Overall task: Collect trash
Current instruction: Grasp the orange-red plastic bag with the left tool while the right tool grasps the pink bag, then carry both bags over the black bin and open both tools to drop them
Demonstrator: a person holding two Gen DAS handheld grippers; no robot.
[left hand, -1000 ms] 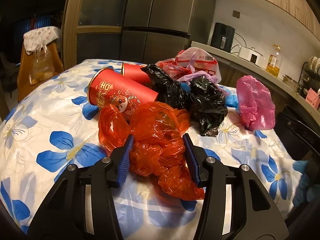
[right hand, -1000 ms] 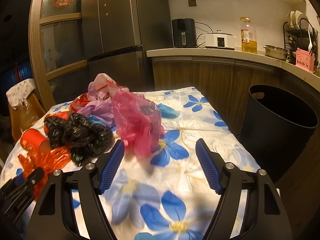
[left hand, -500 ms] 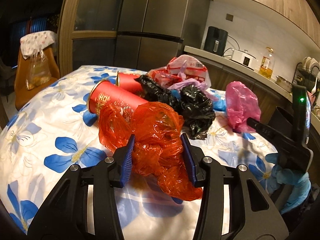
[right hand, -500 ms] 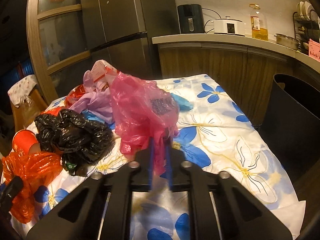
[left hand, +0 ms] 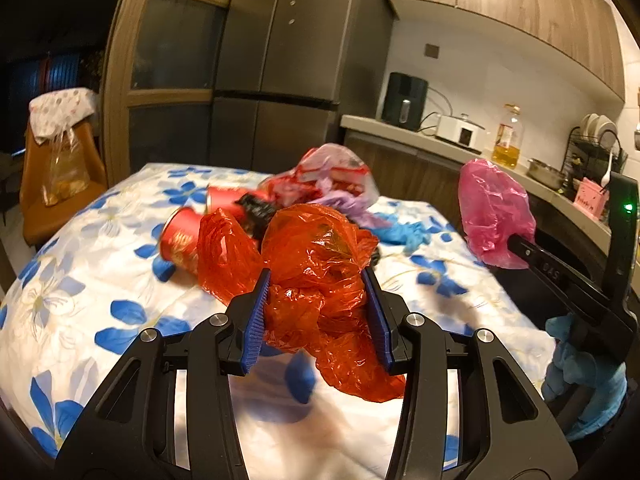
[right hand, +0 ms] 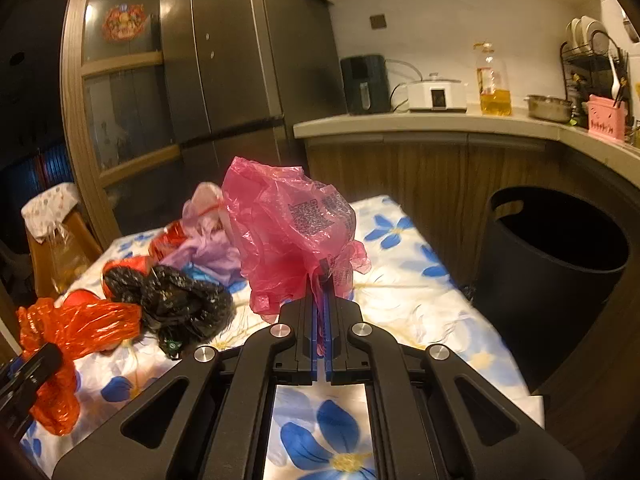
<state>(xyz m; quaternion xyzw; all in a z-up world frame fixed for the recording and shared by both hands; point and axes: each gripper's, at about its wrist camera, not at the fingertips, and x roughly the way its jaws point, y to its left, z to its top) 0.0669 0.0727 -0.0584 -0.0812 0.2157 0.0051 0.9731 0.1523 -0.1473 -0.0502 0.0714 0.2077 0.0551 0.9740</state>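
Pink bag (right hand: 288, 220), print unreadable: right hand-held gripper (right hand: 320, 276) clamps | orange bag (left hand: 316, 276): left hand-held gripper (left hand: 318, 300) grips

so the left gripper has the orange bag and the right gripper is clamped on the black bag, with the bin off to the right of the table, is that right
One thing is off: the right gripper is clamped on the pink bag, not the black bag, which lies on the table. The right wrist view shows this. The rest holds: the left gripper has the orange bag, and the bin stands right of the table.
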